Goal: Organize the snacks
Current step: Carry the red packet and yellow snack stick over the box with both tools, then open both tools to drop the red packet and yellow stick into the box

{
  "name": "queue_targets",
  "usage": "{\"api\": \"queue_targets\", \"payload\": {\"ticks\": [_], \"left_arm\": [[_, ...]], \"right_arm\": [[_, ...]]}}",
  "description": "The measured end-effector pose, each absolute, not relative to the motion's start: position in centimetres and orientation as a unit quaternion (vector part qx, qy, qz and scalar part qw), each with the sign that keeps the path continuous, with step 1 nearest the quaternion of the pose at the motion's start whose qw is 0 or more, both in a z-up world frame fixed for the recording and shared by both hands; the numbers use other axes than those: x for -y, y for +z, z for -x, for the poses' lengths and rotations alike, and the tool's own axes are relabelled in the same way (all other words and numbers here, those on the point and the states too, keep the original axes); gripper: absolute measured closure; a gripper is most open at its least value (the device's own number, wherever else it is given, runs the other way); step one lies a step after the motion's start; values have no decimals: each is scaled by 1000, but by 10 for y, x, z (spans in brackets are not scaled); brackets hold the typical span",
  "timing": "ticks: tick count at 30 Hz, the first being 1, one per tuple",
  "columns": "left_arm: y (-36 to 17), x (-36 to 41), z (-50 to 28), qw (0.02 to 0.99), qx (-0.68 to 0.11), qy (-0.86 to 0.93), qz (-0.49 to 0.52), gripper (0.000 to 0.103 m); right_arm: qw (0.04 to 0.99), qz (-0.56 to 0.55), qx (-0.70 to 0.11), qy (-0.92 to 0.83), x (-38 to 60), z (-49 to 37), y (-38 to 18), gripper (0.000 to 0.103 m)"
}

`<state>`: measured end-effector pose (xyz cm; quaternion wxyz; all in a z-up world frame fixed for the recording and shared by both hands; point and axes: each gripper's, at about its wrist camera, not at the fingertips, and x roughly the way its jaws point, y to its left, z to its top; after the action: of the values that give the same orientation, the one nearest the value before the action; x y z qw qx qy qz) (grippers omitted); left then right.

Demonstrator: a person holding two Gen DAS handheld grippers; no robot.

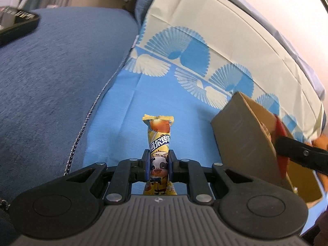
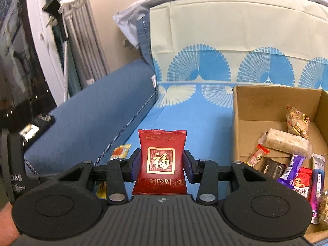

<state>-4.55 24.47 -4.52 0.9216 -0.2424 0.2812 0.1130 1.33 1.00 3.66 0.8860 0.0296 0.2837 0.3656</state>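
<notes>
The left gripper [image 1: 159, 165] was clamped across the lower half of a slim yellow foil candy stick printed with a cartoon cow [image 1: 159, 153], the packet standing up between the blue pads with its crimped top free above the light blue patterned bedsheet [image 1: 127, 110]. The right gripper [image 2: 162, 165] was closed on a flat red foil sachet with a gold character panel [image 2: 162, 160], held by its two side edges. Both packets were off the sheet and neither was over the box.

Just right of the right gripper stood the open brown cardboard box [image 2: 237, 106], with a mixed layer of wrapped snacks [image 2: 285, 143] on its floor. The left wrist view showed the same box near its right edge, its near wall tipped toward the camera.

To do the drop well, each packet probably needed carrying fully past the box wall before the jaws parted. The red sachet, being closer, seemed the natural one to go first; its slick foil could slide if the grip loosened early. The yellow stick would likely need lifting clear of the rim, then releasing low over a bare patch.

Farther off lay a dark blue fabric cushion [image 1: 51, 78] and a cream fan-print pillow [image 2: 225, 30].
</notes>
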Motion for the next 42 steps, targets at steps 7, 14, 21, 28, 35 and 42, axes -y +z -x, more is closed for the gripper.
{"api": "queue_targets", "payload": {"ticks": [7, 14, 21, 28, 35, 42], "left_arm": [[-37, -249, 53, 912, -279, 131, 270, 86], [-9, -224, 27, 918, -273, 115, 263, 86], [32, -170, -16, 938, -243, 67, 237, 86], [62, -102, -57, 955, -213, 9, 204, 86], [87, -47, -85, 960, -207, -59, 181, 63], [92, -33, -78, 961, -198, -52, 183, 46]], "right_arm": [[888, -70, -279, 358, 4, -21, 43, 59], [909, -77, -240, 331, 18, -24, 57, 59], [935, -93, -227, 257, 49, -41, 62, 59], [945, -128, -240, 184, 86, -61, 51, 59], [946, -161, -262, 105, 123, -79, 38, 33], [935, -190, -289, 84, 140, -91, 26, 24]]}}
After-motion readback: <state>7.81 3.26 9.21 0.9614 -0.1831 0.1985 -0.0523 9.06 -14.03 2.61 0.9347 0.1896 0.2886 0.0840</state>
